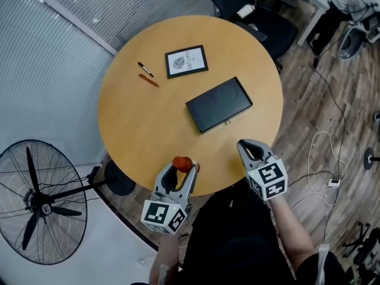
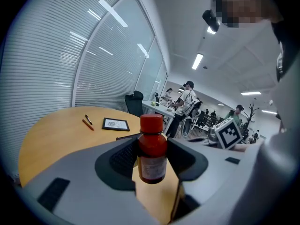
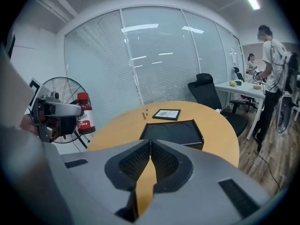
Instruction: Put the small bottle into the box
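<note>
A small red bottle [image 1: 182, 162] with a red cap and a pale label is upright between the jaws of my left gripper [image 1: 181, 170], which is shut on it over the table's near edge. In the left gripper view the bottle [image 2: 151, 150] fills the gap between the pads. The right gripper view shows the same bottle [image 3: 85, 112] at the left, above the table's rim. The flat black box [image 1: 218, 104] lies closed in the middle of the round wooden table [image 1: 136, 123]. My right gripper [image 1: 245, 143] hovers at the near right edge, shut and empty, pointing toward the box [image 3: 172, 131].
A framed card [image 1: 186, 61] and two pens [image 1: 147, 75] lie at the table's far side. A standing fan [image 1: 38, 203] is on the floor at the left. An office chair [image 1: 261, 22] stands beyond the table, and cables [image 1: 323, 159] run over the floor at the right.
</note>
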The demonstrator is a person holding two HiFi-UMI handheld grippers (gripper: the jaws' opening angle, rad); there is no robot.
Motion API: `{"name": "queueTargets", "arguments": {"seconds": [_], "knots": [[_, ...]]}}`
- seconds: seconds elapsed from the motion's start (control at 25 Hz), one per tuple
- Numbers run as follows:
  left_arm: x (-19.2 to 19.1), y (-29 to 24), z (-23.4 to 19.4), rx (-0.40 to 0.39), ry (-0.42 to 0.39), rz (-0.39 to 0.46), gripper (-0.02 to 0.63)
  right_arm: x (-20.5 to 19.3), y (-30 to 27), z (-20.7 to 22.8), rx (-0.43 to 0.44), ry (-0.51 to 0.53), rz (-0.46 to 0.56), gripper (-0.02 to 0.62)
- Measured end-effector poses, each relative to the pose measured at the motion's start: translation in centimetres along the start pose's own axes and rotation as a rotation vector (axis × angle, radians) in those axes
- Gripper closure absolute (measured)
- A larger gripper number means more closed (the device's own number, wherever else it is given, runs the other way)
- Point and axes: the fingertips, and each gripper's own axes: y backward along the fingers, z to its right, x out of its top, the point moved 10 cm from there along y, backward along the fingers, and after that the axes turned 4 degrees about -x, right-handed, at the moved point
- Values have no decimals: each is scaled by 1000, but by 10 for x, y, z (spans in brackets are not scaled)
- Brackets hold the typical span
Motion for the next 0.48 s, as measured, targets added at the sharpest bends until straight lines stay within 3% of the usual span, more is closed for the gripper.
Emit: {"name": "queueTargets", "arguments": {"seconds": [0.48], "knots": [[2, -14, 5, 18, 12, -6, 408, -19, -41, 19, 1, -28, -81, 552]]}}
